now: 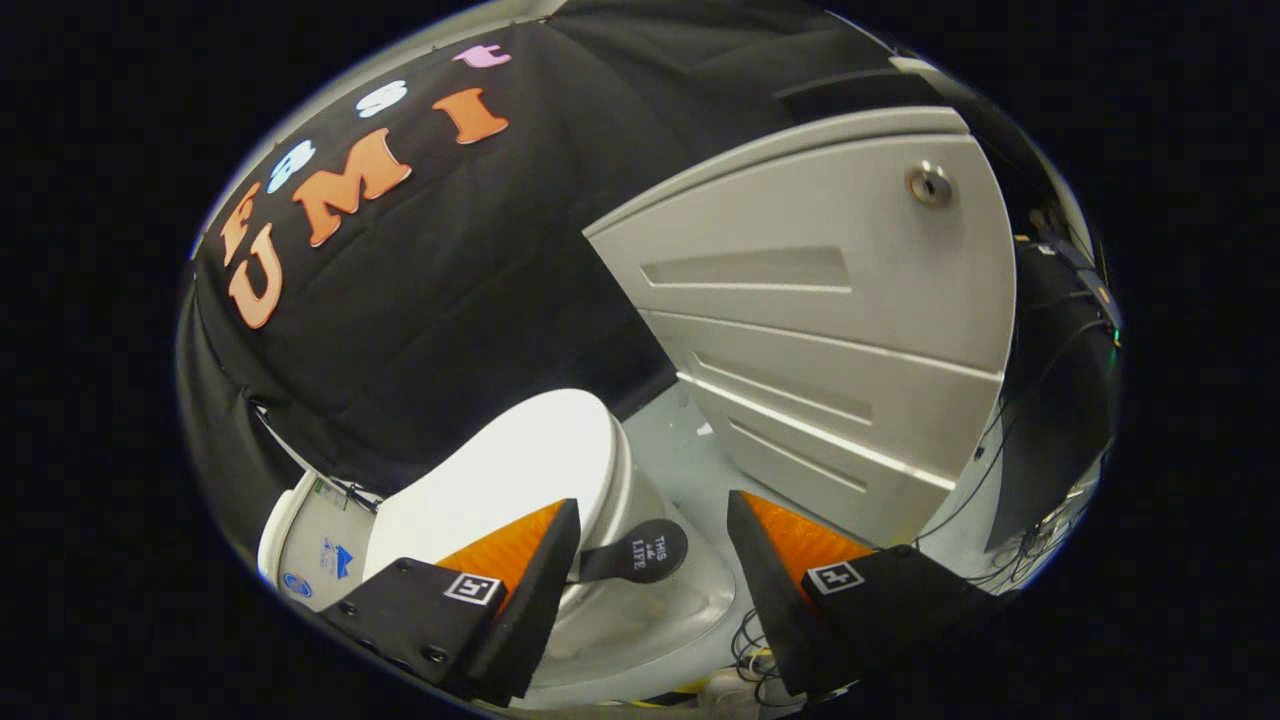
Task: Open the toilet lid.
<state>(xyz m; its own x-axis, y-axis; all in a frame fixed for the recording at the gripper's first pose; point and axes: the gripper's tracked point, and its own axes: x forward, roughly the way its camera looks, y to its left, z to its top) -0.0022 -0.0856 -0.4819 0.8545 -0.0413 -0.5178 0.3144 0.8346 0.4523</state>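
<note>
A white toilet sits low in the gripper view, tilted by the camera's angle. Its lid lies down flat on the bowl. A black pull tab sticks out from the lid's front edge. My gripper is open, with the tab in the gap between the fingers, closer to the left one. The left finger hangs over the front part of the lid; whether it touches is unclear. The right finger is off to the side of the bowl, touching nothing.
A grey metal drawer cabinet with a round lock stands close to the right of the toilet. The cistern is behind the lid. Loose cables lie on the pale floor by the bowl. Black cloth wall behind.
</note>
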